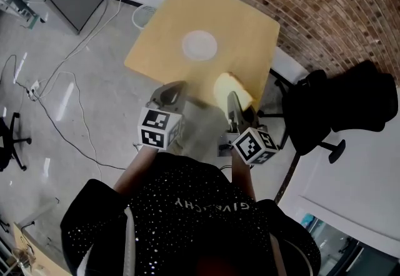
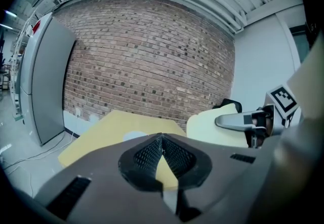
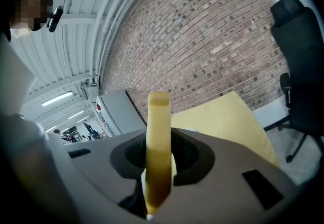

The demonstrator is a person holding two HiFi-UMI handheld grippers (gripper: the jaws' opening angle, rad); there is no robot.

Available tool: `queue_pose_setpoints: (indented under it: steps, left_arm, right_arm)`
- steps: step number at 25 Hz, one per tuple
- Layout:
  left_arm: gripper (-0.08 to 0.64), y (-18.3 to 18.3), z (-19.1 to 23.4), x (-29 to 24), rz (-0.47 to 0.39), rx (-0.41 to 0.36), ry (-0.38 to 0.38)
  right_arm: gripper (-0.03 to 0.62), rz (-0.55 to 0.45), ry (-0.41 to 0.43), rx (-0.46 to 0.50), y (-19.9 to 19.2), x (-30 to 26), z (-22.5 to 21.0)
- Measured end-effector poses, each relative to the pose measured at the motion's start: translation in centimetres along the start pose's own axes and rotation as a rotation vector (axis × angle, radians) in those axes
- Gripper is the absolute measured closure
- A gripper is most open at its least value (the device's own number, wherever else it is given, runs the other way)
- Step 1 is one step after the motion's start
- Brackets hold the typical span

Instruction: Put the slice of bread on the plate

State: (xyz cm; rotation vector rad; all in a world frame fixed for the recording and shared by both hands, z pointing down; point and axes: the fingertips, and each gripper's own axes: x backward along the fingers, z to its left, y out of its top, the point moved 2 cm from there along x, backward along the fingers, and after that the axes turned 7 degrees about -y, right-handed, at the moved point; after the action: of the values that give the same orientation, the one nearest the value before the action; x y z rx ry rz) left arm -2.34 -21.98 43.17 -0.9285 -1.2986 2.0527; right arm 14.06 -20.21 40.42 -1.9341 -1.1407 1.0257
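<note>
Table top [image 1: 250, 31]: smooth, matt, wood-coloured; wall [image 1: 337, 0]: rough bare brick; slice of bread [image 3: 158, 142]: matt, smooth pale crust

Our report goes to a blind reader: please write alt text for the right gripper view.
The right gripper is shut on a slice of bread, held upright on edge. Beyond it are a yellow table, a brick wall and a black office chair.

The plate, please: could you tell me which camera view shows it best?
The head view: the whole white plate lies unobstructed on the table. The left gripper view shows only a pale sliver behind the left tool; the right gripper view shows almost nothing of it.
</note>
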Motion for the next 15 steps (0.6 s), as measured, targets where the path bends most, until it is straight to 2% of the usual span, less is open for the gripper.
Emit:
queue_pose_setpoints:
  steps: [15]
  left_arm:
    - [0.551, 4.6, 7.4, -9.4, -0.024, 0.025, 0.001]
  right_arm:
    - [0.500, 0.033, 0.018, 0.027, 4.4, -11.5, -1.5]
